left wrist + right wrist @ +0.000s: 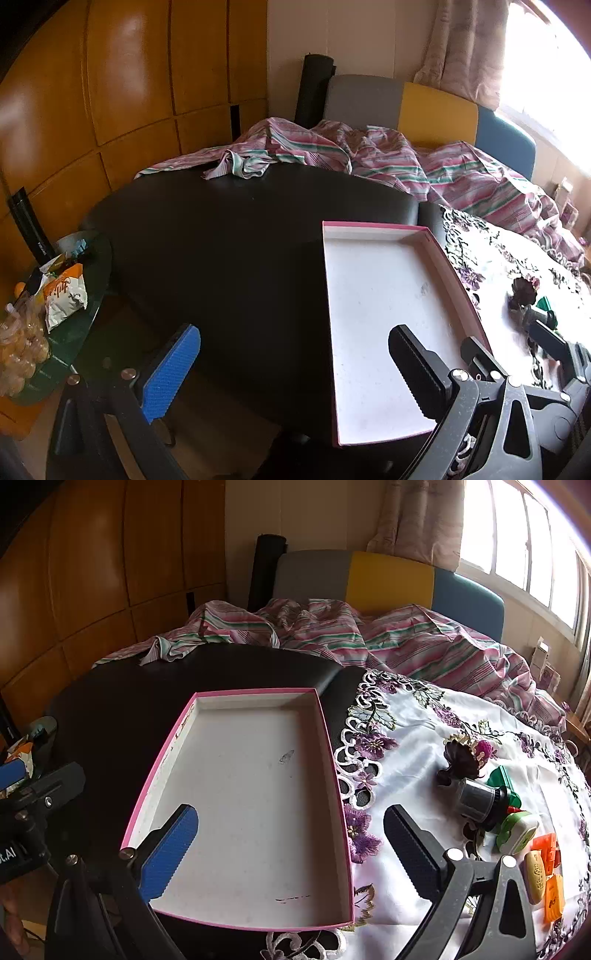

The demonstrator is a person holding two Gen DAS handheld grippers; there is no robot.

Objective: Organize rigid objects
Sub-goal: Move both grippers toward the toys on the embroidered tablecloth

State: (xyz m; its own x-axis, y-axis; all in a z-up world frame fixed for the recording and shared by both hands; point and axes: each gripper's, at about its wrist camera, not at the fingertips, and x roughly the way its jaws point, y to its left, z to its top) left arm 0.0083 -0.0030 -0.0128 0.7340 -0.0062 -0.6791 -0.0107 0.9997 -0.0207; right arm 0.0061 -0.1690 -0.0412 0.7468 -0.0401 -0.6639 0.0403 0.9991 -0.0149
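Rigid objects (517,830): small plastic items, judged light and stiff, best pinched across narrow sides; left gripper (295,373) and right gripper (291,849) spread wide, nothing held.

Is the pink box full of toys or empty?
Empty. The pink box shows only its bare white bottom; the small toys lie outside on the flowered cloth.

left gripper (295,369) tilted downward, jaws spread wide with nothing between them, right gripper (291,849) pitched down about the same, jaws gaping just as wide and empty too, neither touching anything
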